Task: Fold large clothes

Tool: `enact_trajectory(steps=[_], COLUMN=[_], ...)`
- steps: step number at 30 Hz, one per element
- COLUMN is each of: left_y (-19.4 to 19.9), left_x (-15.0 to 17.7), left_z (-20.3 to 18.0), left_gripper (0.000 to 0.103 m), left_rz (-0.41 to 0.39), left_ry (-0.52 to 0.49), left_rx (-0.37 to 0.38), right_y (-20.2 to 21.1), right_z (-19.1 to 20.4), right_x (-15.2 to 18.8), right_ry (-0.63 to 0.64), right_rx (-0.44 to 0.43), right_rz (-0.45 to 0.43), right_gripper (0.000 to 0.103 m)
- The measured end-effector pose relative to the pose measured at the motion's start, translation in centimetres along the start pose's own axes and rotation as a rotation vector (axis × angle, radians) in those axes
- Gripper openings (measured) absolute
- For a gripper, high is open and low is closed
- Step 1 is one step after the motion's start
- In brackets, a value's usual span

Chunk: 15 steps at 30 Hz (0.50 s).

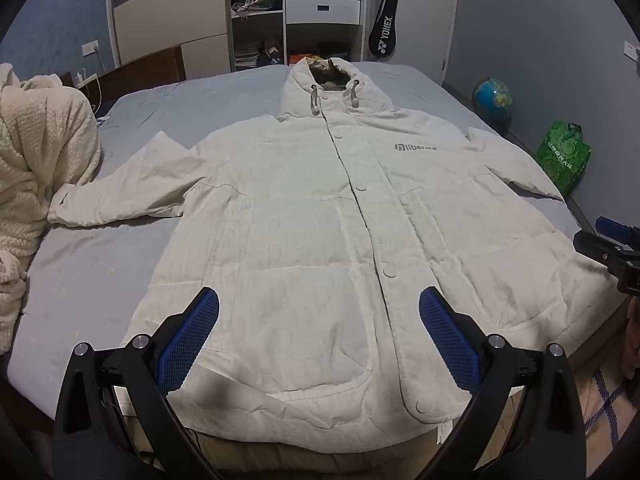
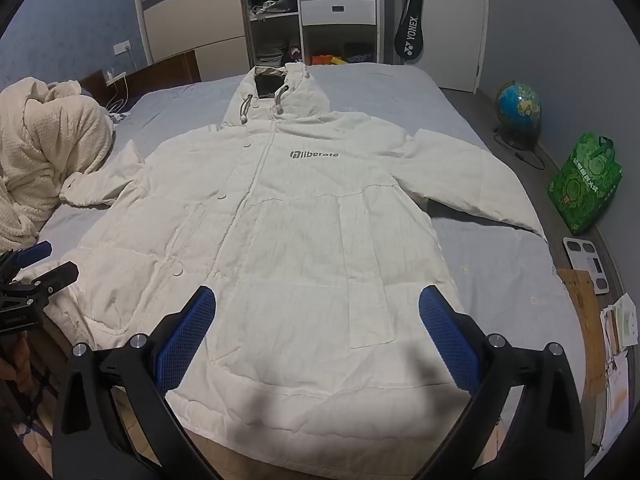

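Observation:
A large white hooded jacket lies flat and face up on a grey-blue bed, buttoned, hood at the far end, both sleeves spread outward; it also shows in the right wrist view. My left gripper is open and empty, hovering above the jacket's hem on its left half. My right gripper is open and empty above the hem on the right half. The right gripper also shows at the right edge of the left wrist view. The left gripper shows at the left edge of the right wrist view.
A cream knitted blanket is heaped on the bed's left side by the left sleeve cuff. A globe, a green bag and a scale stand on the floor to the right. A wardrobe with drawers stands behind the bed.

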<state>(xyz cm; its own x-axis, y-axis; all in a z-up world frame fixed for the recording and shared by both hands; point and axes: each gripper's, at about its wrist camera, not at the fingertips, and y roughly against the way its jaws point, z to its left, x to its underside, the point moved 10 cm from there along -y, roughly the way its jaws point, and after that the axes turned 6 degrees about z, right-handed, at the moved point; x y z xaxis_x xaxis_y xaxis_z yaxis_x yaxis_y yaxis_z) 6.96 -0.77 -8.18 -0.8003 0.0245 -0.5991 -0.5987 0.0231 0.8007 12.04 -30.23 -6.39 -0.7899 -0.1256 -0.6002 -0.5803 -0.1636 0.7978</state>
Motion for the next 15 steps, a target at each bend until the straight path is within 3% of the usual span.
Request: enact_trajectory(steps=[15], left_y=[0.04], left_x=[-0.09], left_z=[0.05], left_gripper=[0.097], left_rz=[0.000], left_ry=[0.002], left_rx=[0.000], right_y=[-0.03], right_z=[-0.02], right_x=[0.06], right_ry=[0.001], right_rx=[0.000], right_rz=[-0.001], right_gripper=[0.097])
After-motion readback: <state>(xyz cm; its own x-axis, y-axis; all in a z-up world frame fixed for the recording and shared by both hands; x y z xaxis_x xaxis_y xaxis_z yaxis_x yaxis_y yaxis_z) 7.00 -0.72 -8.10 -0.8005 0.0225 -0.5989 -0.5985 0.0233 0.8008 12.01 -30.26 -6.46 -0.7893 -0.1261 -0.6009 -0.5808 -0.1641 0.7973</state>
